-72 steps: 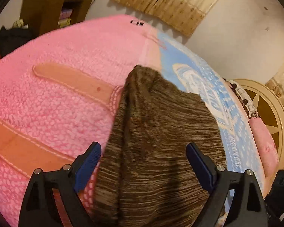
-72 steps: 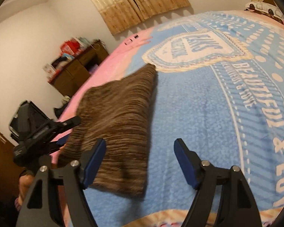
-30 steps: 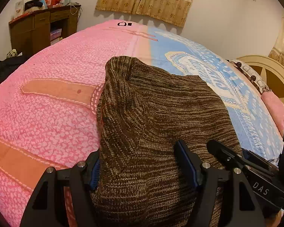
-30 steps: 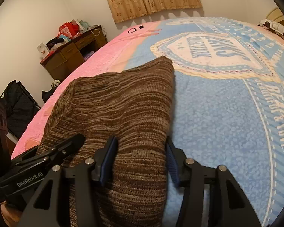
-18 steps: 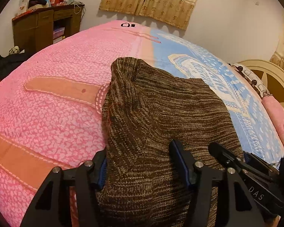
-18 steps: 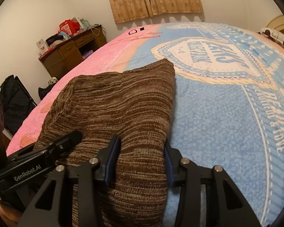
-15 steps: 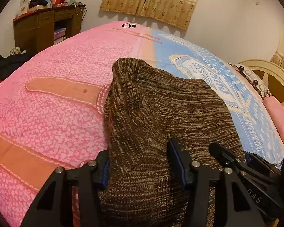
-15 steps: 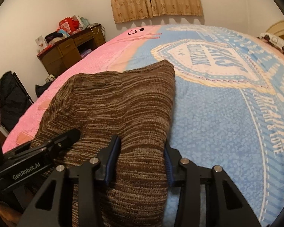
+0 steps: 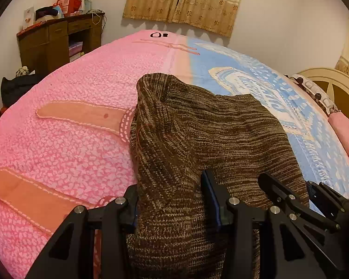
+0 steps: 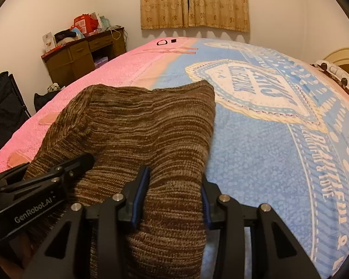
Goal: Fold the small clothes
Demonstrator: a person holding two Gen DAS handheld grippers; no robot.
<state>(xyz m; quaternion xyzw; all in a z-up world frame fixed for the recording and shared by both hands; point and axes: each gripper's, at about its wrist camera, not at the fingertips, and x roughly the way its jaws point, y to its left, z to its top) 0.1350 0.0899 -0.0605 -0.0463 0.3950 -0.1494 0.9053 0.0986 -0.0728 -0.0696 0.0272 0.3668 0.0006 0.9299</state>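
A brown striped knit garment [image 9: 211,134] lies on the bed, folded, with its near edge raised. My left gripper [image 9: 172,197] is shut on the garment's near left edge. My right gripper [image 10: 174,193] is shut on the near right edge of the same garment [image 10: 146,125]. Each gripper shows in the other's view: the right one [image 9: 297,200] beside the left, the left one [image 10: 46,181] beside the right. The far end of the garment rests flat on the blanket.
The bed is covered by a blanket, pink on the left [image 9: 81,88] and blue with lettering on the right [image 10: 279,127]. A wooden desk [image 9: 58,41] with clutter stands by the far wall. A cream headboard [image 9: 332,88] is at the right. A black bag [image 10: 4,107] stands left.
Both grippers moved in onto the garment's near edge and closed on it. Over the last half second both views rose a little, with the near edge lifted.
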